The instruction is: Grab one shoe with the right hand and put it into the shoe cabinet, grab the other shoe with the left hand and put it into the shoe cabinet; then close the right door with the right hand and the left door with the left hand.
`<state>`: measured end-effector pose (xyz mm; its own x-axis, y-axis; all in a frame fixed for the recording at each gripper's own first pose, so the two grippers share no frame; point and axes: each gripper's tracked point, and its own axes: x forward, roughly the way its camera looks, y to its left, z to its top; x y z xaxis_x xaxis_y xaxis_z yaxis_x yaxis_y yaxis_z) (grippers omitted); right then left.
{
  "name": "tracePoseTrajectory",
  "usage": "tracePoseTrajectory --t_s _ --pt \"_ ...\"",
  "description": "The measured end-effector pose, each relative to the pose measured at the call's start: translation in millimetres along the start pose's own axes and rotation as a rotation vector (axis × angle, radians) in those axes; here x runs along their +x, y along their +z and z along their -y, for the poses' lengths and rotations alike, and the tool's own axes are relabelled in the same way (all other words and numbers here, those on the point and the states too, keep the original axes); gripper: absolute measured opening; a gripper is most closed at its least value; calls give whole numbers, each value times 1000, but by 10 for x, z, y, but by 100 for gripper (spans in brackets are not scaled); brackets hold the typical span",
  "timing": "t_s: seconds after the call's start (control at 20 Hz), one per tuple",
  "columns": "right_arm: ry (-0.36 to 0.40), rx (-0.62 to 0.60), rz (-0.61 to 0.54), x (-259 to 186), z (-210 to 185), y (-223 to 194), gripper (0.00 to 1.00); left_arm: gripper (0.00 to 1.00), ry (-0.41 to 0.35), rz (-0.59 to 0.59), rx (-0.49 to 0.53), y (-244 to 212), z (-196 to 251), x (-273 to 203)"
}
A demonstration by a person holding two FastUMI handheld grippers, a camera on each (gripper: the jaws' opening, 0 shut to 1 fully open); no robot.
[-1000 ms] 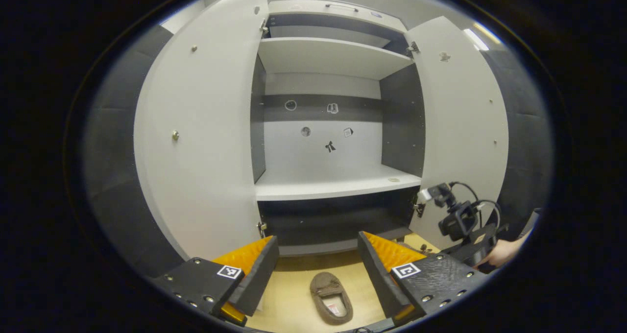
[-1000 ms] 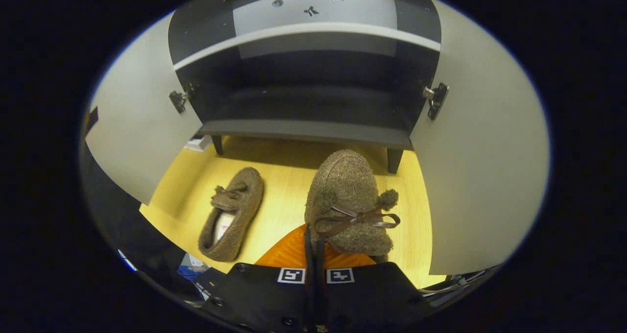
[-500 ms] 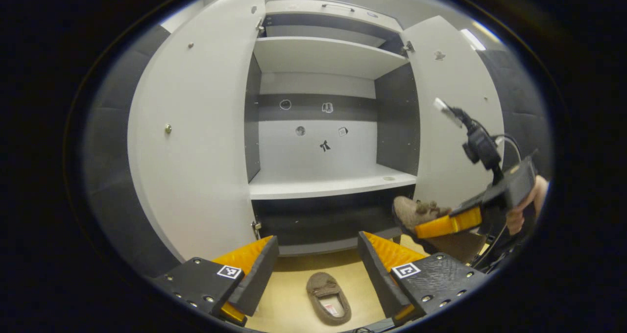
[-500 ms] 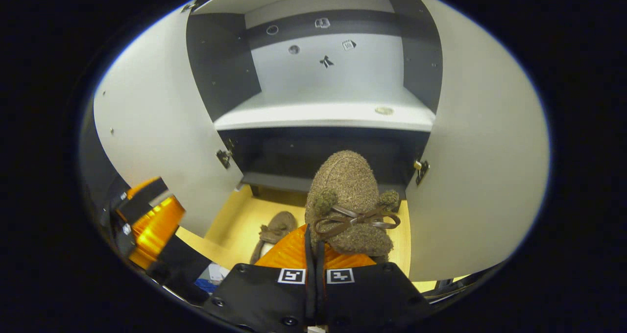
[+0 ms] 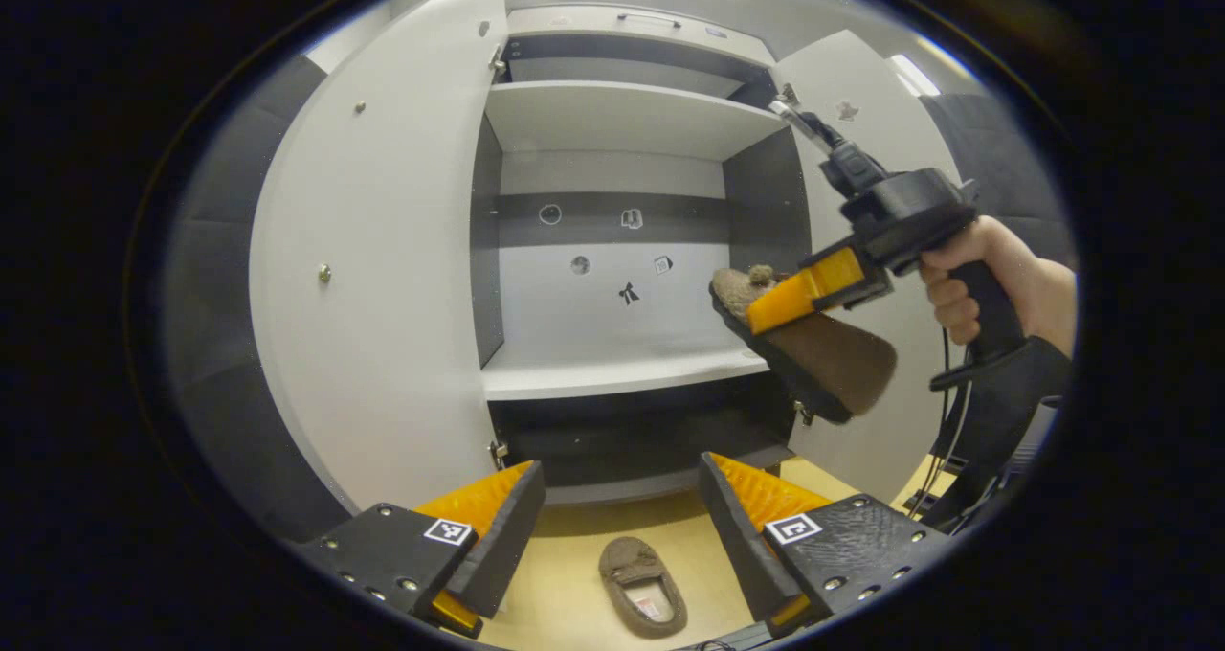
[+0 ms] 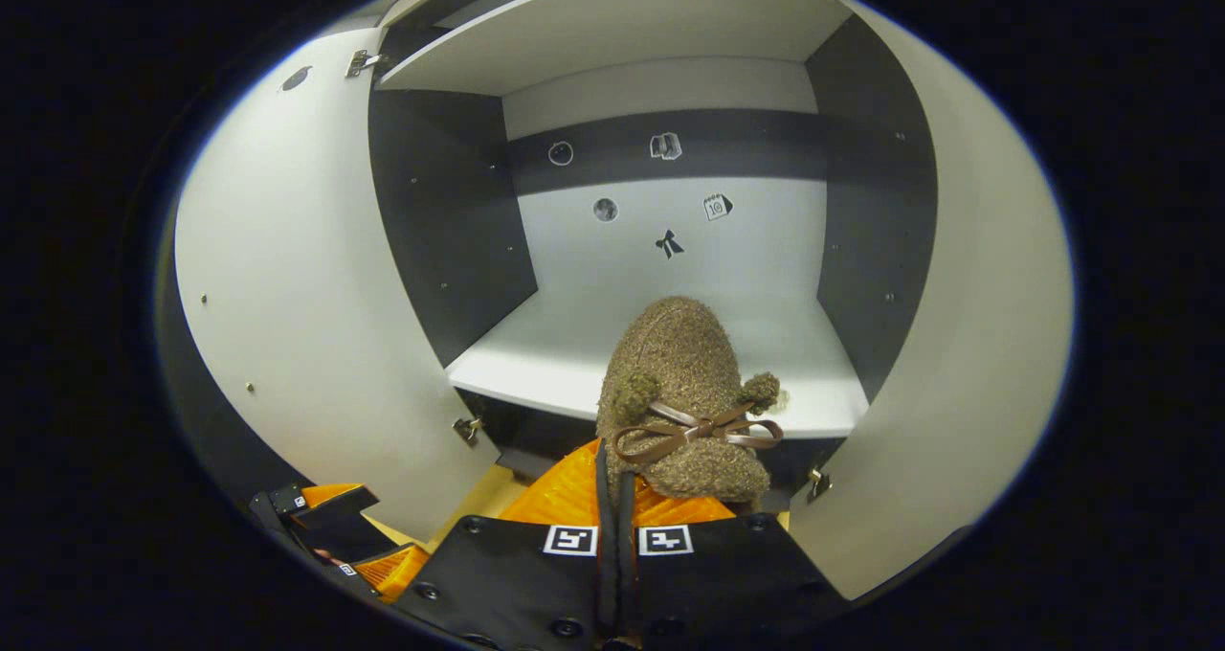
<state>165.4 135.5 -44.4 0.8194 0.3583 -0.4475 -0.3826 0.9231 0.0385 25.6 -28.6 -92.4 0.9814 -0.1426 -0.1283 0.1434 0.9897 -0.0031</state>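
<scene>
Right tongs (image 6: pixel 612 498): you have them pinched tight on the held slipper (image 6: pixel 681 392), both fingers pressed against its heel end with almost no gap between them.
Held slipper: it hangs in the air with its toe pointing into the shoe cabinet (image 6: pixel 459 201), just in front of and above the middle shelf (image 6: pixel 536 354); in the left gripper view it (image 5: pixel 813 349) shows its sole, tilted toe-up, beside the right door (image 5: pixel 895 402).
Your right hand (image 5: pixel 995 282): wrapped round the handle of those tongs (image 5: pixel 794 297).
Left tongs (image 5: pixel 620 527): you hold them wide apart, gripping and touching nothing, low over the floor (image 5: pixel 565 574).
Other slipper (image 5: pixel 643 586): lying on the floor between the spread fingers, in front of the cabinet's bottom.
Doors: left door (image 5: pixel 373 278) and right door both swung wide.
</scene>
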Motion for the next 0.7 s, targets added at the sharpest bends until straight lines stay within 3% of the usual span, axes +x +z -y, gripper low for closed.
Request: tracePoseTrajectory --t_s 0.05,0.15,0.7 --pt "-4 -7 10 67 20 75 2 89 1 6 4 27 -2 -8" --pt "-14 -15 40 244 91 255 2 100 3 14 2 65 -2 -21" --pt "-181 -67 140 1329 766 1067 2 100 53 6 -3 143 -129 54"
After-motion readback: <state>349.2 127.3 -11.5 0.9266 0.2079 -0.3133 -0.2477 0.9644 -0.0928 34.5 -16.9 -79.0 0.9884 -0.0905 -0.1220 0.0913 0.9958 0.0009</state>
